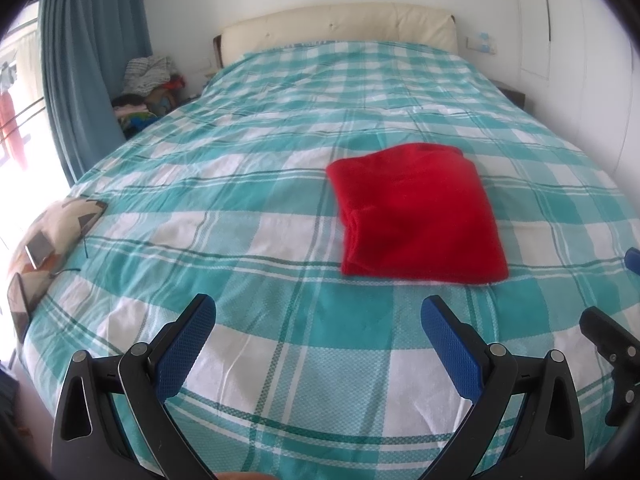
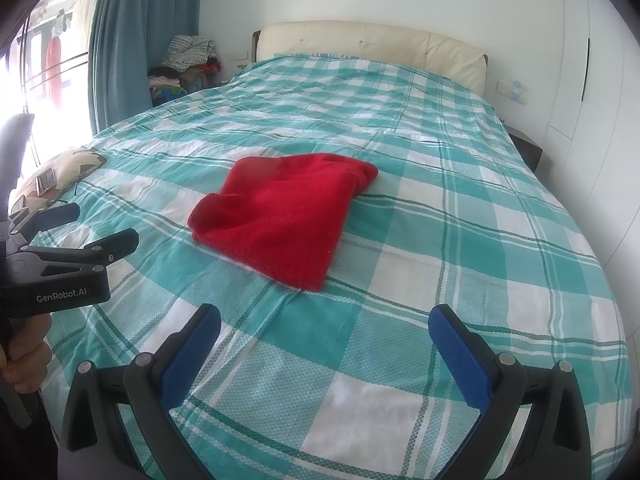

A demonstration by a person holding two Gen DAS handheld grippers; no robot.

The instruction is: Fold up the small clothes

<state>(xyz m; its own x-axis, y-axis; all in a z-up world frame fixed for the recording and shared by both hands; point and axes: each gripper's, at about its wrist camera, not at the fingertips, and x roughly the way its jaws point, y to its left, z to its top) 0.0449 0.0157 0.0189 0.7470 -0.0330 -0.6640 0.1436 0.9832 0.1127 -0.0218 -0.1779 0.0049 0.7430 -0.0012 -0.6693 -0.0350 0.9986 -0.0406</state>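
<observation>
Left wrist view: the left gripper gapes empty above the checked bedspread; the folded red garment lies ahead, long axis toward the headboard

Right wrist view: the right gripper likewise spread, garment angled diagonally, narrow end far-right
</observation>
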